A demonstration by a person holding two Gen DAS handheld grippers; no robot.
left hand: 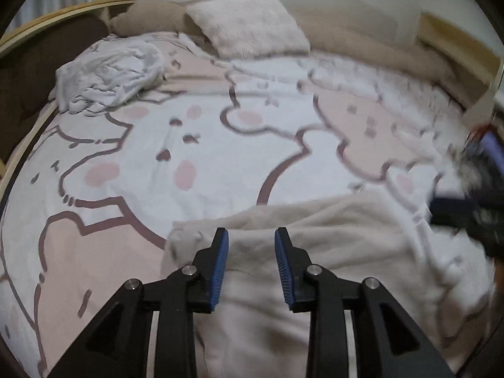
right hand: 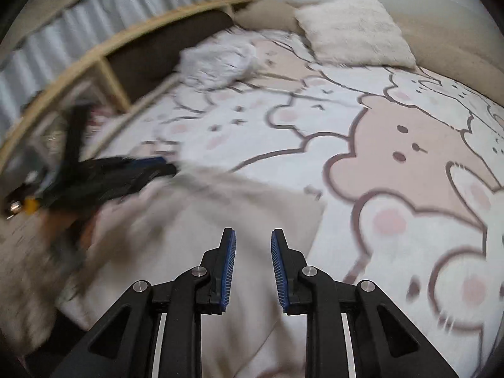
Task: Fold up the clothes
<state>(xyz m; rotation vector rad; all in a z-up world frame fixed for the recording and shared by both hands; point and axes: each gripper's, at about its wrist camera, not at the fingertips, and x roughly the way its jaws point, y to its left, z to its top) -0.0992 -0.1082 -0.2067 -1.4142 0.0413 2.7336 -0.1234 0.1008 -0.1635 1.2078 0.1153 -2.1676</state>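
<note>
A cream fleece garment (left hand: 315,245) lies spread on the near part of the bed, with its far edge folded over. My left gripper (left hand: 251,236) hovers open just above it, blue pads apart, nothing between them. In the right wrist view the same garment (right hand: 195,220) lies below my right gripper (right hand: 253,236), which is open and empty too. Each view catches the other gripper as a dark blur: the right one (left hand: 472,208) at the garment's right edge, the left one (right hand: 104,176) at its left edge. A crumpled white garment (left hand: 107,75) sits at the far left of the bed.
The bed carries a bear and rabbit print cover (left hand: 195,145). A fluffy white pillow (left hand: 249,22) and a beige bolster (left hand: 362,37) lie at the head. A wooden frame (right hand: 107,63) with a dark cushion runs along the left side, with curtains behind.
</note>
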